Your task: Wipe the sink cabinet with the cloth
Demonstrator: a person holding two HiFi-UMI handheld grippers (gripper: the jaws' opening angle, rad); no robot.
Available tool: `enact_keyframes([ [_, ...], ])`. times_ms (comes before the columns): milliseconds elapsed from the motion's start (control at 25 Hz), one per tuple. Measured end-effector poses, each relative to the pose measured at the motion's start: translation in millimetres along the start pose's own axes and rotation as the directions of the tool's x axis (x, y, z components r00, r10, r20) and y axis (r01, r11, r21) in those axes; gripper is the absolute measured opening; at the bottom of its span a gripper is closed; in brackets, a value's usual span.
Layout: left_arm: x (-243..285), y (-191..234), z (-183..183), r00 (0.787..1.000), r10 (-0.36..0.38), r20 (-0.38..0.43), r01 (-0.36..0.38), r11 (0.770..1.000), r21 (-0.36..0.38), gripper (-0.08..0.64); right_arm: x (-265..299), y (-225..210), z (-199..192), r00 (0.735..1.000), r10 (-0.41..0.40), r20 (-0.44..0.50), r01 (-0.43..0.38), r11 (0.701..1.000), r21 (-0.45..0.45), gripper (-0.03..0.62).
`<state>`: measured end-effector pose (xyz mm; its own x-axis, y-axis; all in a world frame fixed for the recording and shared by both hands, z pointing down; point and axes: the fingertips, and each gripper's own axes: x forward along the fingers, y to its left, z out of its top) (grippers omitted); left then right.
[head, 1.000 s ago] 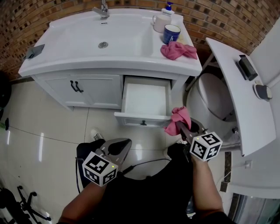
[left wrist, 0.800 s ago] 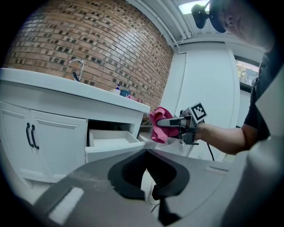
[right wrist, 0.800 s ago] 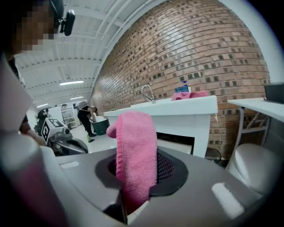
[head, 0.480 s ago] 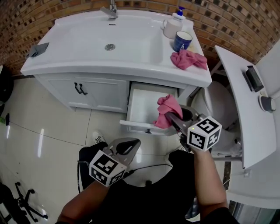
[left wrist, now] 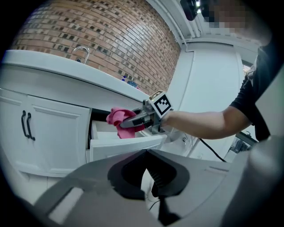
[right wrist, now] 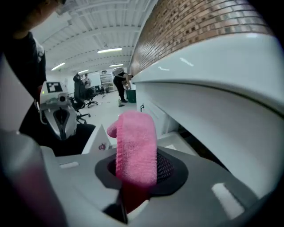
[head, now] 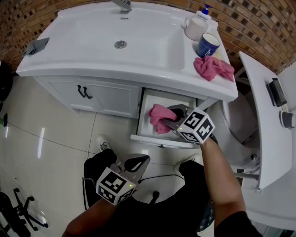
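Sink cabinet (head: 115, 99) is the biggest thing here, white, standing against a brick wall (head: 259, 23). Its wide countertop (head: 69, 60) hangs out over the front. On the left side the two doors with black handles are closed. On the right side one drawer (head: 148, 139) is pulled out toward the person, and its front edge stands over the pale tiled floor (head: 46, 134).

In front of the closed doors the floor is free. To the right it is narrow: a long white panel (head: 259, 115) stands close to the cabinet's right end, so the right arm reaches in between this panel and the drawer.

On the countertop's right end are a second pink cloth (head: 212, 67), a blue mug (head: 207, 45), a white jug (head: 195, 28) and a soap dispenser (head: 206, 13), all close together. The faucet (head: 122, 5) and the drain (head: 120, 44) are in the middle, and a small grey object (head: 36, 46) lies at the left edge.

The right gripper (head: 167, 123) is clamped on the pink cloth (head: 157, 116). The cloth folds over the jaw tips, above the open drawer and just below the countertop's overhang. Whether it touches the drawer I cannot tell.

The left gripper (head: 138, 161) hangs low near the person's legs, well apart from the cabinet, with its jaws together and nothing between them.
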<state>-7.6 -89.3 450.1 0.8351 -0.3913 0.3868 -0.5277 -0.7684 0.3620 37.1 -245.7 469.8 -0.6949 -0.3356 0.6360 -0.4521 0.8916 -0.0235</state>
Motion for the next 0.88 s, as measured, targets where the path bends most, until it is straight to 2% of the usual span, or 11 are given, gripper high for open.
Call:
enact_keyframes([
  [160,6,8,5,1.000,0.001,0.016,-0.001,1.000,-0.007,0.005,38,19,-26,0.989,0.106,-0.105,-0.115,0.990,-0.082,0.095],
  [320,7,11,10,1.000,0.000,0.028,0.000,1.000,-0.005,0.005,50,24,-35,0.982,0.137,-0.133,-0.150,0.984,-0.096,0.095],
  [640,9,16,5,1.000,0.007,0.028,-0.006,1.000,-0.019,0.005,49,18,-44,0.980,0.142,-0.136,-0.153,0.985,-0.074,0.095],
  [880,10,16,8,1.000,0.002,0.026,-0.002,1.000,-0.002,0.005,24,2,-68,0.977,0.091,-0.195,-0.106,0.992,-0.065,0.095],
])
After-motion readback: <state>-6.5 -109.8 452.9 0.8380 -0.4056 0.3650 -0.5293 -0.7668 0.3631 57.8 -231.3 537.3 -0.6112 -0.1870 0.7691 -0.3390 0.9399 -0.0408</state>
